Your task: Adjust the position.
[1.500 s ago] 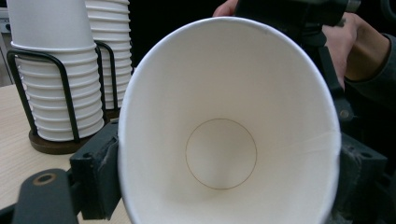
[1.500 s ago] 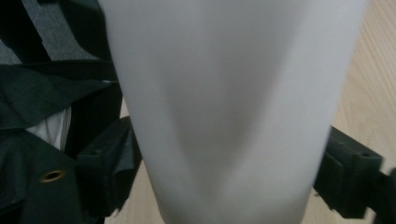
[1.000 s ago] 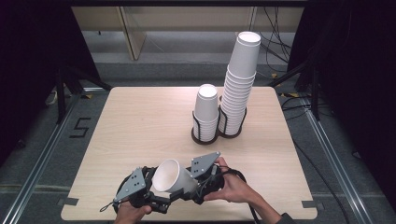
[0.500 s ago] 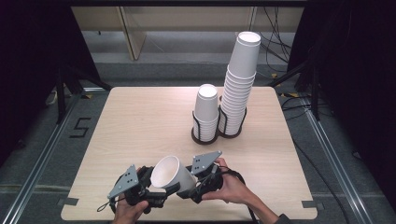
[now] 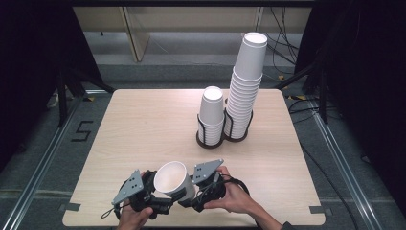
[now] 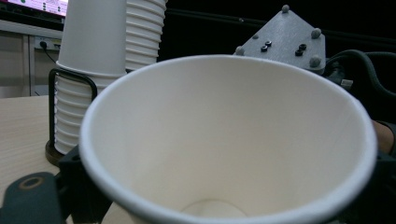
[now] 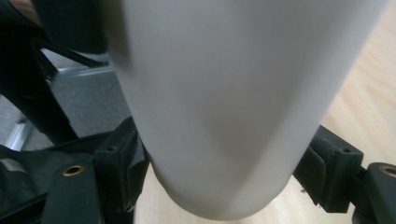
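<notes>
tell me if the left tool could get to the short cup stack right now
Probably not yet: the left tool is at the loose cup the right tool grips, though bare table lies open toward the short stack.

Standing on grey flooring (image 5: 43, 143) with metal rails (image 5: 342, 153); a pale wooden table (image 5: 143, 124); black curtains (image 5: 368, 72) hanging at both sides; cables (image 5: 282, 43) trailing behind.

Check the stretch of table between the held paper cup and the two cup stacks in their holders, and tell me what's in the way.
Nothing visible is. The paper cup sits between both grippers at the table's near edge; bare wood lies between it and the short stack and tall stack.
</notes>
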Available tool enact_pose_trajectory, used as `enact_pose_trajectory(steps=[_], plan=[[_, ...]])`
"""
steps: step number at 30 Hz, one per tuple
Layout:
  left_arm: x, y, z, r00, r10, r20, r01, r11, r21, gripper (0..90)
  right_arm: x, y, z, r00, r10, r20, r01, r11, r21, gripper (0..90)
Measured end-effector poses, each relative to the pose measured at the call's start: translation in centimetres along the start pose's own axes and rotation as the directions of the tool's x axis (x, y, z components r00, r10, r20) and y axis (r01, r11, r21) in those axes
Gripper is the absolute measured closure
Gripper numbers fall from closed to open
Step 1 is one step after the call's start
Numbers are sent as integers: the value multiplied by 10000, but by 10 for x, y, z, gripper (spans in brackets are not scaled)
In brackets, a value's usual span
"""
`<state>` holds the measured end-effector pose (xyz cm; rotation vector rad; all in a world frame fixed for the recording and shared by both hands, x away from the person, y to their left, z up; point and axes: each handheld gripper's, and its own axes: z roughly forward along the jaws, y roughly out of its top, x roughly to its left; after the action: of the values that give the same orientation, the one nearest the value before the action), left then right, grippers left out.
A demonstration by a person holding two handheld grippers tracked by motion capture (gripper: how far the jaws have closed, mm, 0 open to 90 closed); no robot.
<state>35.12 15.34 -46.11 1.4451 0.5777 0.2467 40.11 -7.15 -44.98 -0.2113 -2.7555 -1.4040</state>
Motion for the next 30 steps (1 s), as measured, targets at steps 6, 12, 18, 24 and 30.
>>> enact_pose_trajectory(steps=[6, 12, 18, 24, 30], plan=[[3, 1, -3, 9997, -160, -166, 160, 9999, -13, 164, -3, -3, 1, 9997, 244, 25, -244, 9996, -167, 248], [9, 2, -6, 9945, 158, -1038, -136, 9997, 220, 173, -10, -10, -7, 9964, 611, 584, -612, 9981, 10, 197], [18, 1, -9, 9796, 504, -1946, -393, 9974, 606, 174, -17, -18, -16, 9885, 1135, 998, -1130, 9935, -104, 203], [24, -1, -11, 9583, 909, -2710, -676, 9933, 940, 171, -19, -24, -21, 9871, 1150, 1110, -1143, 9934, -129, 230], [31, 0, -13, 9352, 1064, -3378, -770, 9921, 992, 170, -19, -26, -25, 9850, 1146, 1290, -1132, 9934, -184, 231]])
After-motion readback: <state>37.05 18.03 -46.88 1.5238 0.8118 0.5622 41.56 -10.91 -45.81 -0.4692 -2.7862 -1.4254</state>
